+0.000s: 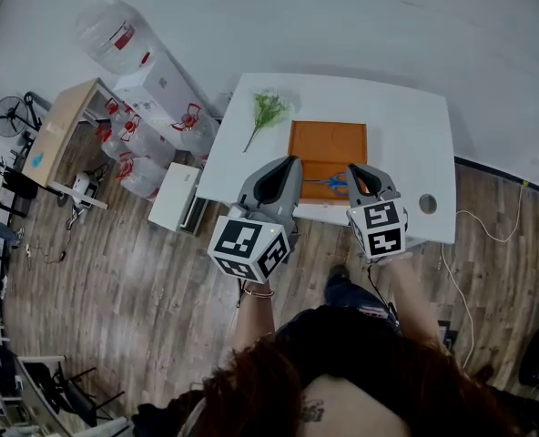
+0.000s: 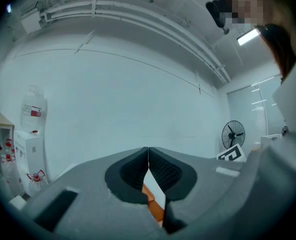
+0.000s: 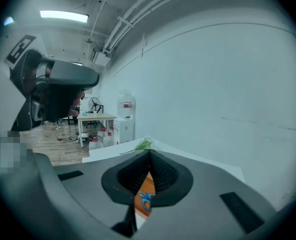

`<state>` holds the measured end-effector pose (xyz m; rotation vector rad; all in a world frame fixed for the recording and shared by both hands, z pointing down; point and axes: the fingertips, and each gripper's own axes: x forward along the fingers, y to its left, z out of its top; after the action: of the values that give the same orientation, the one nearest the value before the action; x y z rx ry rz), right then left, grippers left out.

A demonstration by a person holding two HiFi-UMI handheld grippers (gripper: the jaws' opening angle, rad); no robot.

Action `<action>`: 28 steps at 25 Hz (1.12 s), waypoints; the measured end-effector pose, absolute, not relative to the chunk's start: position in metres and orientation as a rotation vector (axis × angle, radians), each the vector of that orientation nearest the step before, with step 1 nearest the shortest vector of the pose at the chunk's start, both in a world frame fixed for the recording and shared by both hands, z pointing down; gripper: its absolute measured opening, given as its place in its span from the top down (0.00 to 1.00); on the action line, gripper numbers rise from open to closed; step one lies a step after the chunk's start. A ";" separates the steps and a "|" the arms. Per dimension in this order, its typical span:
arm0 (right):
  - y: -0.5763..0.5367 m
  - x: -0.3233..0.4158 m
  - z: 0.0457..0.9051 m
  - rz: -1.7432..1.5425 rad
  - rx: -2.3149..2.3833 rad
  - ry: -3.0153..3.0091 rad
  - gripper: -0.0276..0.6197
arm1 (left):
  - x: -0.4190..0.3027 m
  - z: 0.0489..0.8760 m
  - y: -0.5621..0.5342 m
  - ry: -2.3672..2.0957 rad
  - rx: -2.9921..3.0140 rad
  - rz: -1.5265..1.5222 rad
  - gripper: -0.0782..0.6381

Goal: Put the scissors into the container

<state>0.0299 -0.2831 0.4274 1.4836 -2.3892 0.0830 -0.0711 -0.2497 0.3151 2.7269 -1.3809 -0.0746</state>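
Note:
Scissors [image 1: 336,183] with blue handles lie flat at the front right of the orange container [image 1: 327,144], blades pointing left. That shallow container sits mid-table on the white table [image 1: 406,135]. My left gripper [image 1: 292,161] hovers at the container's front left corner, shut and empty. Just right of the scissors' handles is my right gripper [image 1: 354,169], also shut with nothing in it. In the left gripper view the left gripper [image 2: 148,150] has its jaws meeting, with orange showing below. In the right gripper view the right gripper [image 3: 149,154] frames the blue scissors [image 3: 146,202].
A green plant sprig [image 1: 267,111] lies on the table left of the container. A small round grey disc [image 1: 427,203] marks the table's front right. A water dispenser [image 1: 151,80], several water bottles [image 1: 128,139] and a white box [image 1: 176,196] stand on the floor to the left.

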 end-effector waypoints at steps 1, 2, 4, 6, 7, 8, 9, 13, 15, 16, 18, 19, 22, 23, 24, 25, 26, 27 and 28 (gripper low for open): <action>-0.281 0.031 0.421 0.078 1.500 -2.397 0.96 | -0.071 0.314 -0.248 -1.379 2.728 -0.078 0.87; -0.278 0.032 0.415 0.075 1.516 -2.404 0.96 | -0.072 0.314 -0.246 -1.377 2.731 -0.080 0.87; -0.272 0.032 0.405 0.068 1.540 -2.419 0.96 | -0.072 0.313 -0.241 -1.369 2.736 -0.082 0.87; -0.266 0.031 0.397 0.057 1.553 -2.432 0.96 | -0.074 0.312 -0.237 -1.363 2.740 -0.085 0.87; -0.263 0.030 0.394 0.053 1.560 -2.438 0.96 | -0.075 0.312 -0.235 -1.360 2.742 -0.087 0.87; -0.260 0.030 0.390 0.051 1.570 -2.444 0.96 | -0.075 0.312 -0.233 -1.358 2.744 -0.088 0.87; -0.257 0.030 0.386 0.051 1.582 -2.451 0.96 | -0.076 0.311 -0.231 -1.356 2.746 -0.088 0.87; -0.245 0.034 0.370 0.040 1.632 -2.473 0.96 | -0.078 0.309 -0.222 -1.351 2.752 -0.088 0.87; -0.239 0.034 0.363 0.023 1.651 -2.480 0.96 | -0.080 0.310 -0.218 -1.354 2.751 -0.083 0.87; -0.236 0.034 0.360 0.016 1.660 -2.483 0.96 | -0.082 0.310 -0.216 -1.356 2.750 -0.080 0.87; -0.231 0.033 0.354 0.004 1.671 -2.488 0.96 | -0.085 0.311 -0.212 -1.357 2.750 -0.077 0.87; -0.228 0.032 0.352 -0.001 1.675 -2.490 0.96 | -0.086 0.310 -0.210 -1.356 2.750 -0.077 0.87; -0.220 0.031 0.346 -0.011 1.687 -2.493 0.96 | -0.088 0.308 -0.204 -1.350 2.756 -0.072 0.87; -0.218 0.030 0.346 -0.013 1.691 -2.492 0.96 | -0.088 0.308 -0.203 -1.348 2.758 -0.070 0.87; -0.217 0.030 0.346 -0.015 1.694 -2.490 0.96 | -0.088 0.309 -0.202 -1.345 2.759 -0.067 0.87; -0.216 0.029 0.347 -0.018 1.695 -2.488 0.96 | -0.089 0.309 -0.201 -1.343 2.761 -0.065 0.87; -0.215 0.029 0.347 -0.021 1.696 -2.485 0.96 | -0.089 0.309 -0.200 -1.342 2.762 -0.065 0.87; -0.214 0.028 0.346 -0.026 1.697 -2.484 0.96 | -0.090 0.308 -0.200 -1.341 2.764 -0.067 0.87; -0.213 0.028 0.345 -0.030 1.699 -2.483 0.96 | -0.090 0.307 -0.199 -1.340 2.767 -0.069 0.87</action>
<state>0.0277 -0.2132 0.3452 1.6992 -2.4830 -0.0301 -0.0904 -0.1990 0.3068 2.7667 -1.3396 -0.0689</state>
